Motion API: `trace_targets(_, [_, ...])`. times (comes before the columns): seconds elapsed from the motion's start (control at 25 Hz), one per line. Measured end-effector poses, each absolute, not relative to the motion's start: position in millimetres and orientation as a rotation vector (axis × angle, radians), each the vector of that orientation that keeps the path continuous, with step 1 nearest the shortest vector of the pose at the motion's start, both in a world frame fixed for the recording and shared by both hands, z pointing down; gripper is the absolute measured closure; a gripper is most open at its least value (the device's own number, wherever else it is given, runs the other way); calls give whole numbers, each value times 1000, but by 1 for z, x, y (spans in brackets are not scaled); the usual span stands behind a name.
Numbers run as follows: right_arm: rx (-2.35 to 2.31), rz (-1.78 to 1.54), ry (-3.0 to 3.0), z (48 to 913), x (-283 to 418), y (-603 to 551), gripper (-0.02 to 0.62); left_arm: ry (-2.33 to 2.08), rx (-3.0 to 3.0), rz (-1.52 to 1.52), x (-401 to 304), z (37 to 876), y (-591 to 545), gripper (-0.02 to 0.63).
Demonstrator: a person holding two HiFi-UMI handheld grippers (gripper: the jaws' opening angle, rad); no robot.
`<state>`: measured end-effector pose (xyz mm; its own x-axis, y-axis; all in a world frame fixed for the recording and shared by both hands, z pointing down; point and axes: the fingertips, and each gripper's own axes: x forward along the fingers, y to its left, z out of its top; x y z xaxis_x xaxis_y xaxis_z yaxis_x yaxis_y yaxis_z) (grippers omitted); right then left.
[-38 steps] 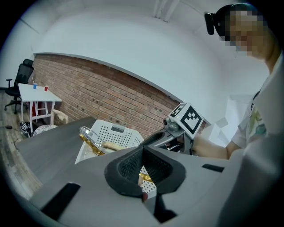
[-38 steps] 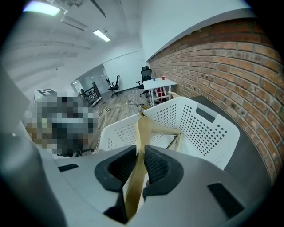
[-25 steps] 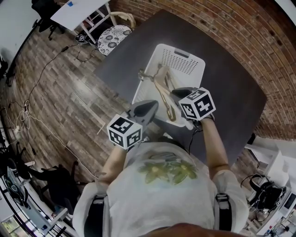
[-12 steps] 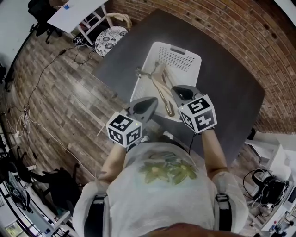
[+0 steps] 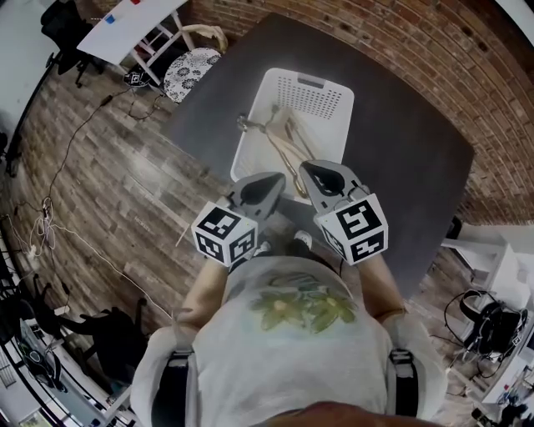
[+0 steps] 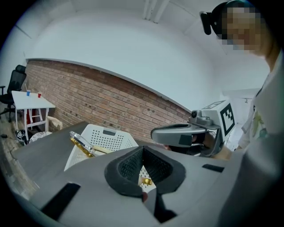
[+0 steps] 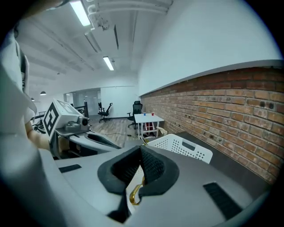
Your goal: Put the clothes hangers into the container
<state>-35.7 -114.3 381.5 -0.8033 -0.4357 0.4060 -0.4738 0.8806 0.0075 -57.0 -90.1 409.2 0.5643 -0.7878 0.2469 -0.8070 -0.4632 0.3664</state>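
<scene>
On the dark table (image 5: 409,175): a white perforated container (image 5: 334,108) stands with its long side running away from the person, close to the table's left edge in the head view.
Clothes hangers (image 5: 285,140): a small bundle of pale ones lies inside the container along its length; none is on the table top.
Metal end (image 5: 243,124): it belongs to the bundle and pokes out over the container's left rim.
Gold hook (image 7: 134,194): it lies at the container's near end and shows through the gap below the pads in both gripper views (beyond the jaws, not clamped by them, as far as these views tell).
Left gripper (image 6: 142,150): the jaws meet at the tips and grip nothing; it hangs at the container's near end, aimed a little downward along it.
Right gripper (image 7: 141,147): the jaws have just been closing and now touch tip to tip, with nothing between the pads; it hangs just beside the left one, also at the container's near end.
Spacing: the two tools are side by side and apart, neither touching the hangers.
Marker cubes: the left cube (image 5: 224,235) and the right cube (image 5: 355,227) sit close in front of the person's shirt (image 5: 292,334).
Surroundings: a brick wall (image 5: 434,50) runs behind the table, a plank floor (image 5: 108,167) spreads to the left, and a small white table (image 5: 133,21) stands there beside a patterned chair (image 5: 190,71).
</scene>
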Motion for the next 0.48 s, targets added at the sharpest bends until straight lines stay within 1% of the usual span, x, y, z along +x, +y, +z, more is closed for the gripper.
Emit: trace_targets(0.48, [668,138,-2654,391,-30,-78,565,-1287,2371,59,-46,408,-65,577])
